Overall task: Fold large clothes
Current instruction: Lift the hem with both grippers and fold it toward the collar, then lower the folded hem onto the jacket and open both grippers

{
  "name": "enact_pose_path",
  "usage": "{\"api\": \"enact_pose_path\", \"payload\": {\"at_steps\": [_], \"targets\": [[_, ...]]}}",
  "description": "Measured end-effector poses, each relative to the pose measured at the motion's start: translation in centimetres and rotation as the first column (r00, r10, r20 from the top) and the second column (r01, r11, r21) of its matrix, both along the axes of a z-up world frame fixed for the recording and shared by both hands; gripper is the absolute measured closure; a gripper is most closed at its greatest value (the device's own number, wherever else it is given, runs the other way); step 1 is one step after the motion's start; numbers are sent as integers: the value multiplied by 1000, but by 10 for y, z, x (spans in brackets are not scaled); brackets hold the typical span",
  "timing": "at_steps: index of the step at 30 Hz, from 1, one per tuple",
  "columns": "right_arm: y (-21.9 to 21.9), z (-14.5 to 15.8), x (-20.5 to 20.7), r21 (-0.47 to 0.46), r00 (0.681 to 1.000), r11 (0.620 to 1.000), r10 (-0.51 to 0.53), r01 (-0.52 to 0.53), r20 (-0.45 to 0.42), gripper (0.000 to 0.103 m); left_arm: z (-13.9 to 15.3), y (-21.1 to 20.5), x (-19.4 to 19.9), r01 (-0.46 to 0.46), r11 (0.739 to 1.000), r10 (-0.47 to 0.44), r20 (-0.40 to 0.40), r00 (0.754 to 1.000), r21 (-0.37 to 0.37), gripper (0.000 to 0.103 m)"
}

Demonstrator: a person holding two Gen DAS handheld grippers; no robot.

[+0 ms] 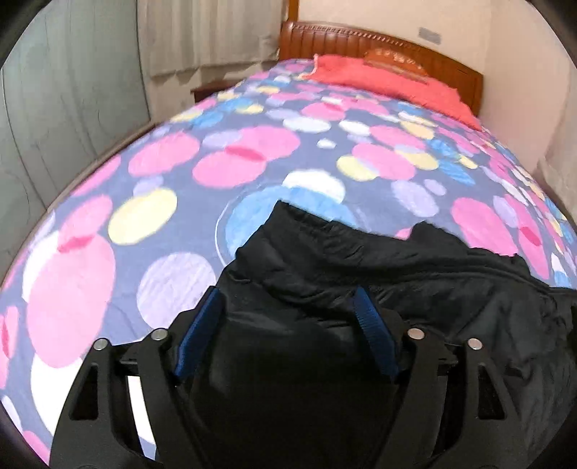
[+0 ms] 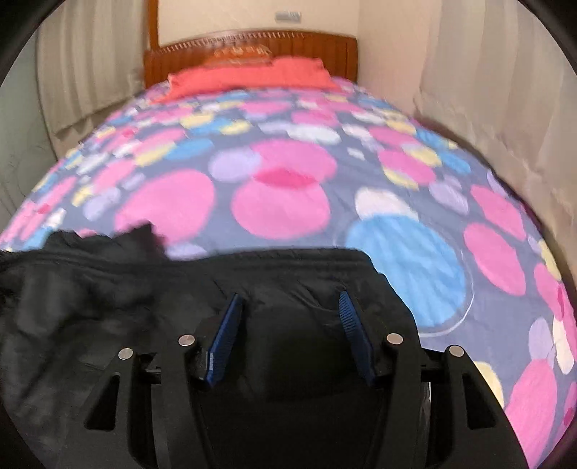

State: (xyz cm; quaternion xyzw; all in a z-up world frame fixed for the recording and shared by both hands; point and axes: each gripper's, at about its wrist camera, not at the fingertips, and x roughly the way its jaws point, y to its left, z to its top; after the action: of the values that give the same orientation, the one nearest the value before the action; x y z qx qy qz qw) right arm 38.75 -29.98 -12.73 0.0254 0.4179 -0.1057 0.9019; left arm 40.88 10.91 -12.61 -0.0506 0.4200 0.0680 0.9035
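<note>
A large black padded jacket (image 1: 396, 259) lies bunched on the near part of the bed. In the left wrist view my left gripper (image 1: 286, 306) sits at the jacket's left end, its blue pads (image 1: 209, 310) set wide apart with a thick bulge of black fabric filling the gap and touching both. In the right wrist view the jacket (image 2: 90, 288) spreads away to the left, and my right gripper (image 2: 288, 312) is at its right end. Its blue pads (image 2: 230, 317) stand against a rounded fold of fabric. Both views are blurred.
The bed cover (image 1: 216, 162) (image 2: 281, 202) is blue-grey with pink, blue and yellow circles and stretches ahead to a red pillow (image 1: 378, 79) (image 2: 249, 77) and a wooden headboard (image 1: 360, 39) (image 2: 252, 43). Pale curtains (image 1: 202, 32) (image 2: 487, 90) hang beside the bed.
</note>
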Motion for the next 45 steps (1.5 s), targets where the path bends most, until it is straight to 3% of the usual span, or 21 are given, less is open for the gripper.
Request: {"api": "enact_pose_path", "payload": {"at_steps": [4,14,19,21,26,33,36,41,42,45], "targets": [[-4,-29,2,12,1000,1000,-10,10,-30,44,-29,-4,10,13,996,-8,-63,998,85,23],[-11,-44,-1,62,999,998,-31,31,11,40,-51,7,14,-18,1000,19,-57,998,11,17],[-12,-35,-1,59,999,998,-33,33,3,38,-40,5,15,-16,1000,18,-82,996,19,17],[-17,-25,-9,90,999,995,-40,41,-14,38,-30,13,7,-21,1000,18,-107,994,-19,17],[-28,4,-54,127,998,990,-60,58,11,35,-9,41,-35,-69,990,60,-73,996,-127,17],[-61,16,-151,216,988,966,-151,140,36,29,-4,73,-125,-148,945,142,-43,989,-293,17],[-67,3,-183,286,985,945,-171,160,15,29,-15,83,-163,-183,895,176,-55,983,-408,17],[-68,-24,-209,390,981,901,-193,190,-34,29,-41,88,-208,-215,768,211,-79,974,-603,17],[-69,-30,-211,422,978,884,-203,201,-40,29,-45,85,-210,-211,761,206,-79,975,-614,17],[-73,-39,-213,510,969,829,-245,229,-36,26,-45,76,-209,-185,779,200,-42,979,-599,11]]}}
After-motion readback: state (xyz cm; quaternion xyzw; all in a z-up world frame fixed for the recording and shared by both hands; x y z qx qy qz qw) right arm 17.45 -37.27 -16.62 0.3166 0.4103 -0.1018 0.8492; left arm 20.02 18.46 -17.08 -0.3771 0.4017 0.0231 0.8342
